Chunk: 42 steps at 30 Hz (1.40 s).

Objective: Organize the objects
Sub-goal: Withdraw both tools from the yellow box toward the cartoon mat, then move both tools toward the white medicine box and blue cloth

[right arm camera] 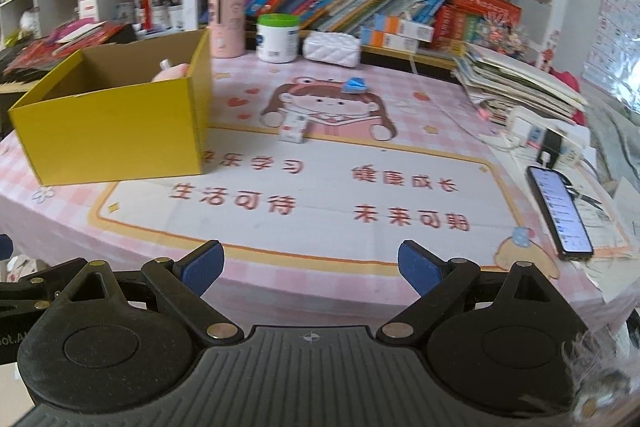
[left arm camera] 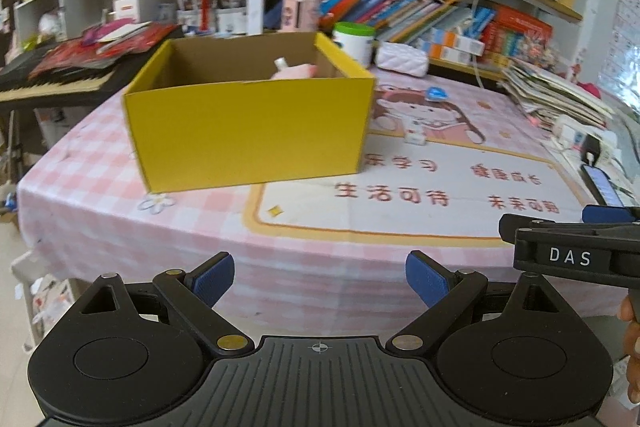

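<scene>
- Small white carton (right arm camera: 295, 128) lies flat on the surface (right arm camera: 320, 239); probably light, thin-walled, crushable.
- Take hold across its short sides.
- Left tongs (left arm camera: 320, 281) and right tongs (right arm camera: 310, 269): wide, empty.

We see a bright yellow box (right arm camera: 108, 131) with a plain brown inside at the left, on a pink-and-white checked cloth (right arm camera: 420, 99) with a cartoon girl print. Both claws have blue pads (left arm camera: 214, 277) on black arms.
</scene>
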Each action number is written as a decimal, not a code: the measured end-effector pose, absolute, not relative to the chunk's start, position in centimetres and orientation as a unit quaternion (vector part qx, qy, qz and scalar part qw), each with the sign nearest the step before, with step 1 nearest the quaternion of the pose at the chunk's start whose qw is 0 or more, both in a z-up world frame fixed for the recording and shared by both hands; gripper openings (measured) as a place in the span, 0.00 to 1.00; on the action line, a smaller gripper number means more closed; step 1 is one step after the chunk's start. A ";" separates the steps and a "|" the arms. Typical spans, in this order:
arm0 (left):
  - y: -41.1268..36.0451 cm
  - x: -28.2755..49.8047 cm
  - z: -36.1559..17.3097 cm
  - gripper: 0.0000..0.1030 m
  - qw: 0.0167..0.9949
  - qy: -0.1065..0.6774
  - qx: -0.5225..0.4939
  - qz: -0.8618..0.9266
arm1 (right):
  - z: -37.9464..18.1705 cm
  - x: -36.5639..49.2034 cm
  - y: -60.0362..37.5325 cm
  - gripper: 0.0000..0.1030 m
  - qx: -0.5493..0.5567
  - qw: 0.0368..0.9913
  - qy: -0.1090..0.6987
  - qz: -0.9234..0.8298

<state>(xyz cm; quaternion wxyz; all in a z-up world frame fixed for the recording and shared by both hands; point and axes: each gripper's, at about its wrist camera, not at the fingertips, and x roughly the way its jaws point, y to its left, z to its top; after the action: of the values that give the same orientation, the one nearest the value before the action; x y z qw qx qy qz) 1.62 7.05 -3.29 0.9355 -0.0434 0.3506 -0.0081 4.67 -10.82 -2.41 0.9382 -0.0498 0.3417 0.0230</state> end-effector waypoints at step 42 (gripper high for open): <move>-6.6 16.2 -3.4 0.90 0.936 0.338 -0.060 0.071 | -2.4 24.4 -23.4 0.91 -0.050 0.928 0.344 0.130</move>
<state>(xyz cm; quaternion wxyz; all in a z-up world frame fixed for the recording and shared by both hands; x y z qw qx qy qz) 16.23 -6.60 -3.42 0.9364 -0.0603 0.3384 0.0709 24.40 -23.41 -2.38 0.9284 -0.0499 0.3443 0.1303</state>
